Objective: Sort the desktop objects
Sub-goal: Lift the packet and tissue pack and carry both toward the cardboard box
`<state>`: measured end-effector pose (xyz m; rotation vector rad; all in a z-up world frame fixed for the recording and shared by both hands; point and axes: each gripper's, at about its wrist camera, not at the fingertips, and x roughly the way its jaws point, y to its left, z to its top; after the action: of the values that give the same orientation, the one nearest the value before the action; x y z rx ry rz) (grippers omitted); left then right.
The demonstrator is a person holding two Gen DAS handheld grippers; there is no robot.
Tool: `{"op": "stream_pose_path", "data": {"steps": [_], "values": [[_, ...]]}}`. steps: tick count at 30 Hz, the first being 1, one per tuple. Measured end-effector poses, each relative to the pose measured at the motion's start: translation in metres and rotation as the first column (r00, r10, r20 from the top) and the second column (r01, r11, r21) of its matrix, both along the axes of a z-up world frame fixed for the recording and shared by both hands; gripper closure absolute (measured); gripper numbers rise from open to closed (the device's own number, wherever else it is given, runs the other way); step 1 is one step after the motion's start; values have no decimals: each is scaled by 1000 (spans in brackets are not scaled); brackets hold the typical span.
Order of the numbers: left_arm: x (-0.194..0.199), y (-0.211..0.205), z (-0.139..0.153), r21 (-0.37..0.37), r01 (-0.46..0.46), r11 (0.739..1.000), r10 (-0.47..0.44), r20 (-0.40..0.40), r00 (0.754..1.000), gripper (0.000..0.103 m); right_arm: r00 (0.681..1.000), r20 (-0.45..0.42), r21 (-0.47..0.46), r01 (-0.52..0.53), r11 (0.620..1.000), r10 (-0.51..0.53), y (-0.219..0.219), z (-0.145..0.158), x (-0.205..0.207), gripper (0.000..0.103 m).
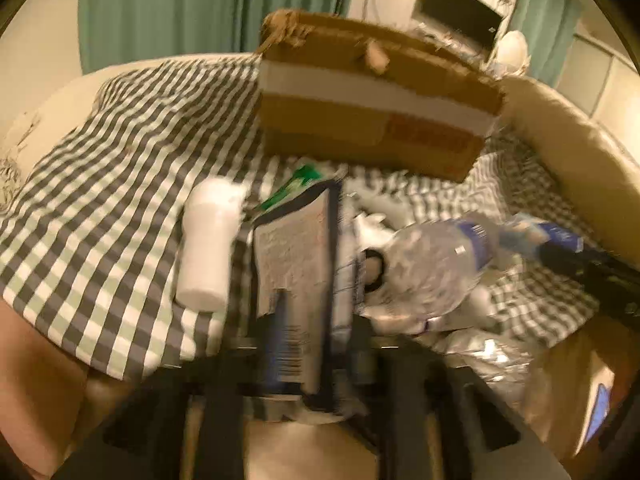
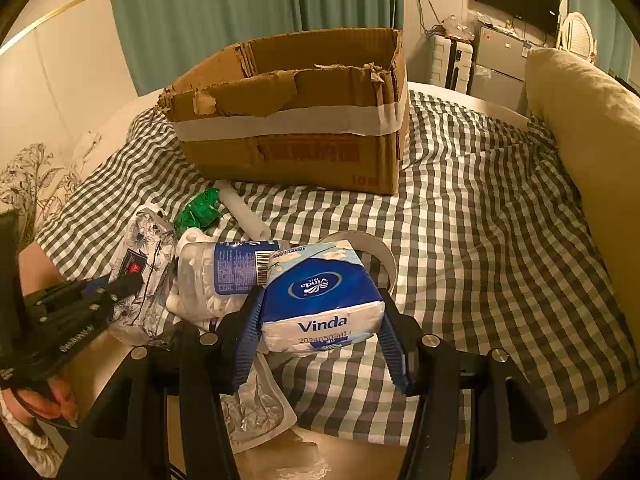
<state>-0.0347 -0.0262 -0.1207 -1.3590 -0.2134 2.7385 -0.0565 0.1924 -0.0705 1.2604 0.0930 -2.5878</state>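
Low at center frame, right gripper [image 2: 322, 330] clasping a blue-and-white Vinda tissue pack [image 2: 320, 300], left gripper [image 1: 304, 344] pinching a blurred floral packet [image 1: 294, 264], its print unreadable.

We see our right gripper [image 2: 322, 336] with its blue-padded fingers [image 2: 250, 336] set on either side of a blue and white Vinda tissue pack [image 2: 320, 292], touching its sides. Just behind the pack lies a clear plastic bottle [image 2: 224, 270] on its side with a blue label, and a roll of tape [image 2: 376, 248] peeks out behind it. Left of the bottle, our left gripper [image 2: 116, 288] reaches over a flowered packet [image 2: 146, 240]. A green wrapper [image 2: 200, 210] and a white tube [image 2: 244, 212] lie nearer the torn cardboard box [image 2: 292, 120], which stands open on the checked cloth [image 2: 480, 240]. A foil tray [image 2: 256, 408] lies below the fingers.
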Motion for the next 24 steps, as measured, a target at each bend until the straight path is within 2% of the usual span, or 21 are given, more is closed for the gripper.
{"op": "stream_pose_path", "data": {"steps": [1, 3, 6, 8, 12, 15, 19, 24], "values": [[-1, -1, -4, -7, -10, 1000, 11, 16, 1000, 36, 1000, 1, -1, -1, 1000, 1, 0, 0, 0, 49], [-3, -6, -11, 2, -28, 1000, 28, 33, 999, 37, 1000, 4, 0, -3, 1000, 3, -1, -2, 0, 49], [-3, -10, -16, 48, 2, 999, -4, 45, 999, 95, 1000, 7, 2, -5, 1000, 5, -1, -3, 0, 49], [0, -7, -11, 29, 11, 1000, -12, 16, 1000, 95, 1000, 7, 0, -4, 1000, 4, -1, -2, 0, 49], [11, -10, 21, 80, 23, 997, -13, -122, 992, 95, 1000, -4, -30, -7, 1000, 7, 1, 3, 2, 49], [17, -13, 43, 115, 33, 993, -10, -195, 981, 95, 1000, -26, -66, -12, 998, 11, 3, 14, 4, 49], [14, -16, 64, 154, 44, 987, -8, -226, 974, 95, 996, -83, -127, -30, 992, 19, 4, 38, 6, 49], [-11, -8, 95, 147, 85, 985, -45, -261, 964, 95, 987, -155, -150, -61, 987, 37, 0, 67, -1, 49]]}}
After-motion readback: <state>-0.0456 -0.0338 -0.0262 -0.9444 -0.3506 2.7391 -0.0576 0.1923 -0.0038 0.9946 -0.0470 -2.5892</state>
